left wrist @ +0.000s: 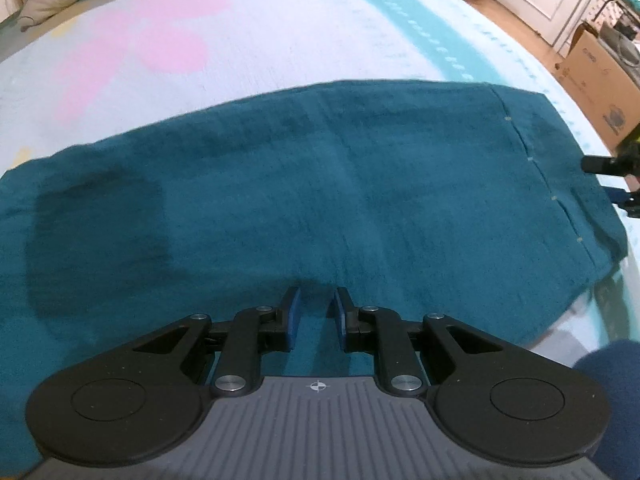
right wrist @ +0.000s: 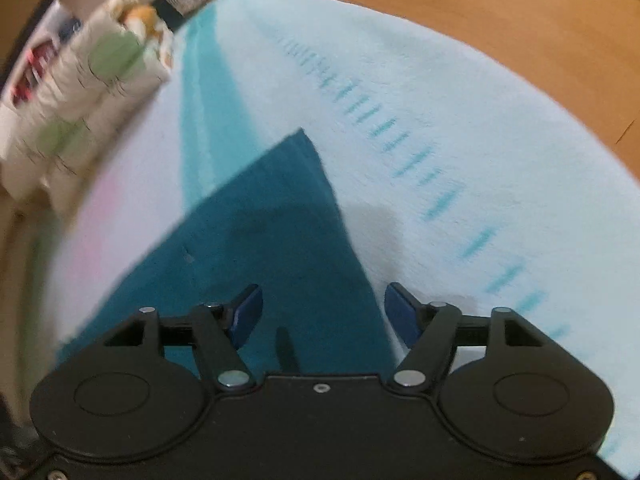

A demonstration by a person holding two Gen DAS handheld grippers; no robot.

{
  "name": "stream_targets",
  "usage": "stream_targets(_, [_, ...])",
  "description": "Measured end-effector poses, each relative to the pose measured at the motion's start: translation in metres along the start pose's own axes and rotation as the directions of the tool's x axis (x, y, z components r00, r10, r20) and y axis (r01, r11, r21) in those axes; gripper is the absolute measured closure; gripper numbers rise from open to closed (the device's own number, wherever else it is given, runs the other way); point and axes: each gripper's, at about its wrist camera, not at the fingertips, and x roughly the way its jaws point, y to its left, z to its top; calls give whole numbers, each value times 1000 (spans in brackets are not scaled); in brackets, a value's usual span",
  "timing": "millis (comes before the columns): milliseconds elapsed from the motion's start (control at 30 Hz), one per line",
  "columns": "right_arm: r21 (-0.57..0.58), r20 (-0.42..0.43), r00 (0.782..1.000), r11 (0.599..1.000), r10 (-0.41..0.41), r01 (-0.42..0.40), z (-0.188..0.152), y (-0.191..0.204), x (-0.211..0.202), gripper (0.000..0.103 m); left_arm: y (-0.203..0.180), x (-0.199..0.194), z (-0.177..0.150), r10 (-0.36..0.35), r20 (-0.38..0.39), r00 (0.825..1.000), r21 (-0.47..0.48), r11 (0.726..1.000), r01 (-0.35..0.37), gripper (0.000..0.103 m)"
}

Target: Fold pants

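Pants (left wrist: 320, 184), teal and already doubled into a long flat band, lie spread across the pale blanket (left wrist: 280, 40) on the bed, laid smooth probably so the next fold will fall straight. Over the pants' near edge the left gripper (left wrist: 317, 306) hovers with its jaws parted only narrowly, nothing between them; I judge it is lined up to pinch that edge. At the pants' hemmed end the right gripper (right wrist: 323, 312) hangs with jaws spread wide, holding nothing, straddling the cloth's side edge, likely ready to take that end and carry it over.
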Motion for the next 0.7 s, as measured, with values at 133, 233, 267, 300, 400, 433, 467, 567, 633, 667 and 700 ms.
stream_targets(133, [31, -14, 1000, 1000, 1, -1, 4, -1, 3, 88, -7, 7, 19, 2, 21, 1000, 10, 1000, -2, 84])
stream_targets(233, [40, 21, 999, 999, 37, -37, 4, 9, -11, 89, -11, 15, 39, 11, 42, 999, 3, 1000, -11, 84])
stream_targets(267, [21, 30, 999, 999, 38, -39, 4, 17, -18, 89, -12, 19, 45, 19, 53, 998, -10, 1000, -19, 84])
stream_targets(300, [-3, 36, 999, 1000, 31, -31, 5, 27, -24, 89, -12, 22, 52, 28, 63, 998, -23, 999, -27, 84])
stream_targets(400, [-60, 62, 996, 997, 58, -54, 6, 59, -45, 90, -12, 32, 72, 58, 77, 995, -44, 998, -54, 84])
stream_targets(433, [-72, 67, 995, 995, 68, -63, 6, 72, -50, 90, -12, 34, 78, 58, 70, 996, -46, 997, -55, 84])
stream_targets(467, [-90, 72, 995, 994, 75, -69, 7, 86, -54, 90, -10, 35, 85, 51, 59, 997, -52, 998, -48, 84])
stream_targets(567, [-160, 73, 991, 982, 112, -99, 4, 138, -60, 90, 9, 23, 91, 41, 55, 998, -108, 994, -35, 85])
stream_targets(633, [-205, 59, 989, 971, 139, -124, -1, 172, -57, 90, 32, 4, 86, 51, 81, 995, -137, 990, -39, 85])
stream_targets(667, [-226, 49, 986, 964, 158, -143, -5, 189, -55, 90, 42, -4, 83, 59, 86, 995, -146, 988, -46, 85])
stream_targets(700, [-242, 34, 983, 956, 179, -166, -10, 207, -50, 90, 54, -12, 78, 71, 88, 994, -158, 986, -57, 85])
